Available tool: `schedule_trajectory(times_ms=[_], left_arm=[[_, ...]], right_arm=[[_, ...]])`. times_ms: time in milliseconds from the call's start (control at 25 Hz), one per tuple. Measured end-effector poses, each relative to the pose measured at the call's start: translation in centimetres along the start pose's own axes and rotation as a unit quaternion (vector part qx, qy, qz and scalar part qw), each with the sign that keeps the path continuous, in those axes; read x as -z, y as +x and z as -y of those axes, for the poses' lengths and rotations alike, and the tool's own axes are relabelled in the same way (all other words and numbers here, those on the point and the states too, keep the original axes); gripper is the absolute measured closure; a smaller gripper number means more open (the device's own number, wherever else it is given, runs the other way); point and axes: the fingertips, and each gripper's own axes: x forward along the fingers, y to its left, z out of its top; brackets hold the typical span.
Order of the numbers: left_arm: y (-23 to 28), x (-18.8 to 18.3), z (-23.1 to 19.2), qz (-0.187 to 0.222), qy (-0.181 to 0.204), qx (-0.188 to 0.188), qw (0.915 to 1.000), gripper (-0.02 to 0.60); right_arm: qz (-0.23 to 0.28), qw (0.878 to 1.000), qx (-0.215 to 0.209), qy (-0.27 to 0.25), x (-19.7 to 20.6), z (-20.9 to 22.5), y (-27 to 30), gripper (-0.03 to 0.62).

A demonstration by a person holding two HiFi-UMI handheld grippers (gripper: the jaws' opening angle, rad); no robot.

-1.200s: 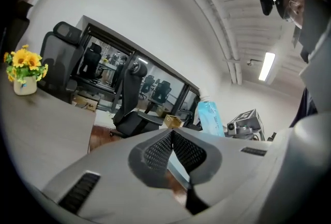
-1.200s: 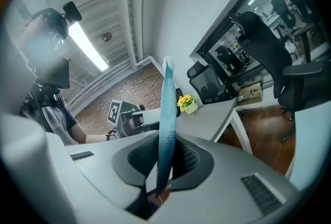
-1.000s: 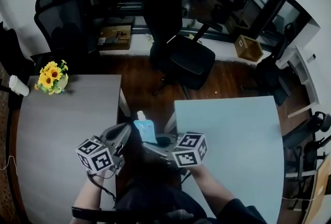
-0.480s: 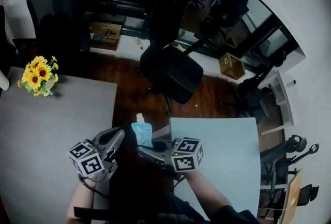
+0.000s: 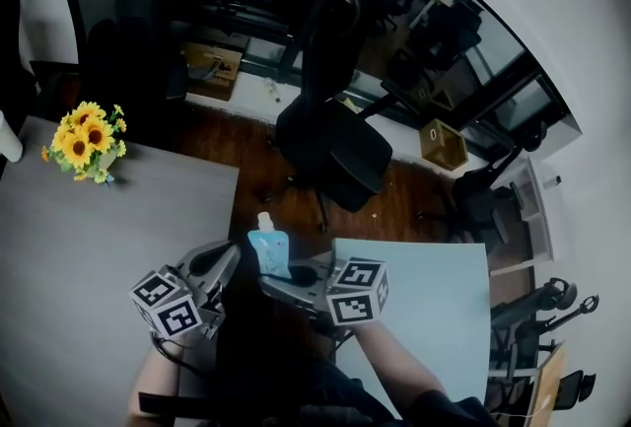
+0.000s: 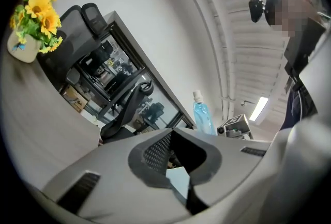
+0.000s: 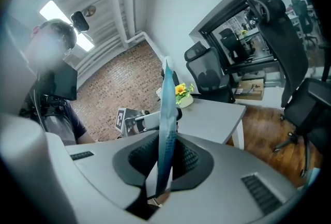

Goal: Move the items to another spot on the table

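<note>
Within right claw [image 7: 161, 168], blue pouch [image 7: 166, 119]

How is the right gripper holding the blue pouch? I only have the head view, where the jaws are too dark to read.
Observer: In the right gripper view the right gripper is shut on the blue pouch, which stands edge-on between its pads.
Operator: Is the left gripper carrying anything?
Observer: No; the left gripper view shows the left gripper shut with nothing between its jaws.
Operator: What holds the yellow flowers?
Observer: A white vase, clear in the left gripper view.
</note>
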Motion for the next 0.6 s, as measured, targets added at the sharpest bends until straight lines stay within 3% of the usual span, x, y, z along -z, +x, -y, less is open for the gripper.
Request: schedule_trajectory(times_ms=[240,480,600], left_arm=[[-0.9,-1.4,-0.9,0.016,0.011,-0.014,0.9997,0.595],[-0.1,-1.3,-3.1,0.0,0.023,-0.064,0.9977,0.595],[0.6,-2.5,-4.0,0.028,0.007,-0.087,0.9958,0.59]], right_arm=[[-0.013,0.999,-0.033,-0.018,-1.5,0.5,2.2,0.571],[-0.025,0.997,-0.073,-0.031,-2.3,2.5,4.2,0.571],[-0.028,0.995,-0.093,-0.039,-2.9,4.2,4.2,0.571]])
